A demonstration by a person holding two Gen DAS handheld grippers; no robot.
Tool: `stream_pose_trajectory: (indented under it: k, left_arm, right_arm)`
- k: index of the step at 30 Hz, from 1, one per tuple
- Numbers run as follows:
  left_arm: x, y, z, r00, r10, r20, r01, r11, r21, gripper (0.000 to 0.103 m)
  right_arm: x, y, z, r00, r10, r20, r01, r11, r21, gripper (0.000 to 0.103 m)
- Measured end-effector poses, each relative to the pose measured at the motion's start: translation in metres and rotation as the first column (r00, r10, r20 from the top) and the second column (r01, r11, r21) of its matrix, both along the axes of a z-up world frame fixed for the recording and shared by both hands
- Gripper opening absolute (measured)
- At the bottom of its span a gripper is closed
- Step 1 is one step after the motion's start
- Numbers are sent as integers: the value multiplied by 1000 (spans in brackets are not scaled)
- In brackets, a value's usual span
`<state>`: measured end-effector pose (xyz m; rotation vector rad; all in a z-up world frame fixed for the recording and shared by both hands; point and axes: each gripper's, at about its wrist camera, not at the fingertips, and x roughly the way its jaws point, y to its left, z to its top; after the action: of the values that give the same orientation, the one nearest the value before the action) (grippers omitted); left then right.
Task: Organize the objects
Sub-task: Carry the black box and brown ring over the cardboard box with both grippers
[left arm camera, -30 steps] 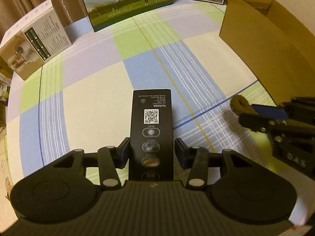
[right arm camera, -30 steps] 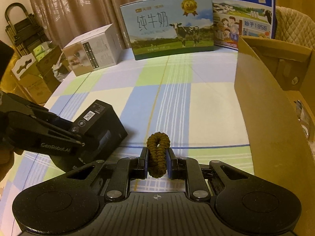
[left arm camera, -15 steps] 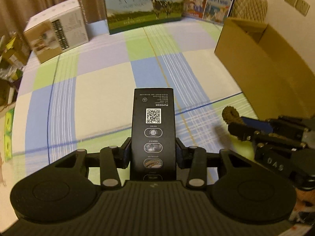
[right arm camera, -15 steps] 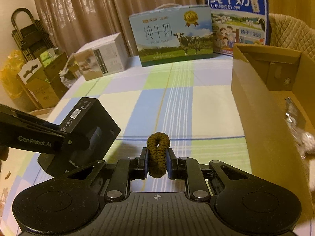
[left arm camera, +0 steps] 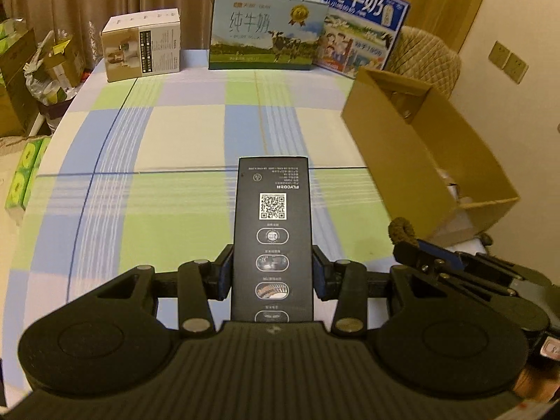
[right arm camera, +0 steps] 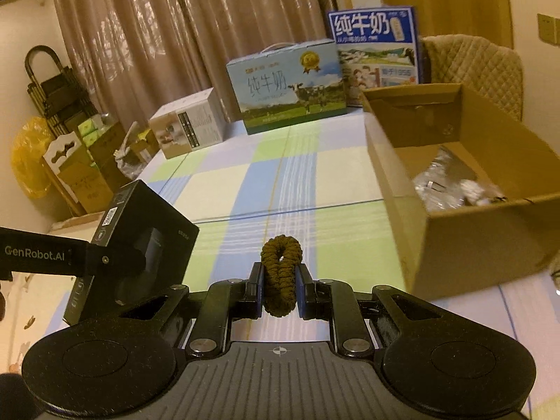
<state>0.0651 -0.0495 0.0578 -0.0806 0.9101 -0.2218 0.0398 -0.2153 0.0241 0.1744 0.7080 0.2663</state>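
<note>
Holding, left: the left gripper (left arm camera: 272, 276) was clamped on a tall black rectangular carton with a QR code (left arm camera: 272, 231), its pads pressing the two long sides low down, the carton lifted off the table.
Holding, right: the right gripper (right arm camera: 279, 287) had its jaws pinched together on a dark brown braided cord loop (right arm camera: 281, 273), which stood up between the pads, also in the air.
Destination, judged: the open brown cardboard box (right arm camera: 465, 245) at about two o'clock from the right gripper, with crinkled clear plastic packets (right arm camera: 451, 182) already inside.
Risk, carton: gripped only near its lower end, it could pivot or slide out if tilted sharply over the box.
Risk, rim: the near box wall stood high; a low approach would probably knock either load against it or shove the box.
Risk, crowding: both grippers hung just beside each other, so both heading for the box at once could bump.
Around: two milk gift cartons (left arm camera: 266, 31) at twelve o'clock, a white appliance box (left arm camera: 143, 47) at eleven.
In the way: nothing lay on the checked tablecloth (left arm camera: 175, 133) between grippers and box.
</note>
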Motion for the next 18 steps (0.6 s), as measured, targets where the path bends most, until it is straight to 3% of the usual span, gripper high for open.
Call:
stream_pose_trajectory:
  k: [9, 18]
  left_arm:
    - [-54, -23, 10, 999, -2, 40, 4, 999, -40, 38]
    - [-80, -37, 22, 997, -15, 73, 20, 997, -72, 38]
  right_arm:
    - [-46, -20, 20, 998, -33, 44, 33, 999, -2, 14]
    - [-71, -32, 34, 996, -61, 66, 62, 998, -16, 14]
